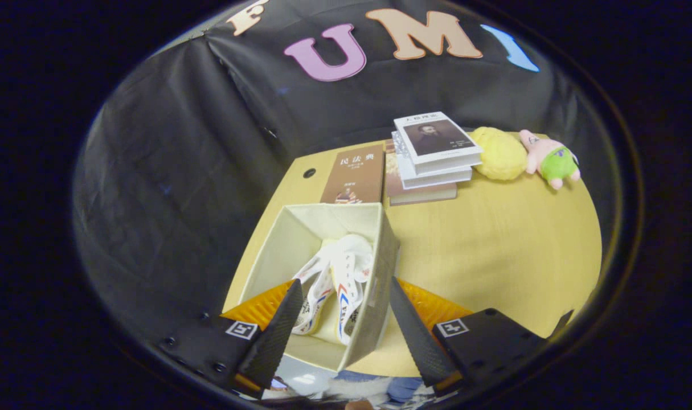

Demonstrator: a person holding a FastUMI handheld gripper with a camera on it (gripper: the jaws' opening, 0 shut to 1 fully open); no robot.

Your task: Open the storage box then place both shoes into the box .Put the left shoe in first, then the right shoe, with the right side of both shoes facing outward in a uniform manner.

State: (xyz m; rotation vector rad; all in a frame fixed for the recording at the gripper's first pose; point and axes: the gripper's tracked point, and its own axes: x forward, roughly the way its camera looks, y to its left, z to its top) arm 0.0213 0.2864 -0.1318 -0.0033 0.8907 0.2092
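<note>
Your gripper [343,302] hung above the open storage box [277,250] with its jaws released, spread wide and gripping nothing; the box's near right wall sat between them. Inside the box lay the white shoes [337,279], close together and lengthwise, with coloured stripes along their sides; you could not tell from here which was left and which right. The box stood at the near left part of the yellow surface [494,245]. Beyond it lay a brown book [354,176] flat, a stack of books [431,156] beside it, then a yellow plush [499,154] touching a pink starfish plush toy [551,159].
</note>
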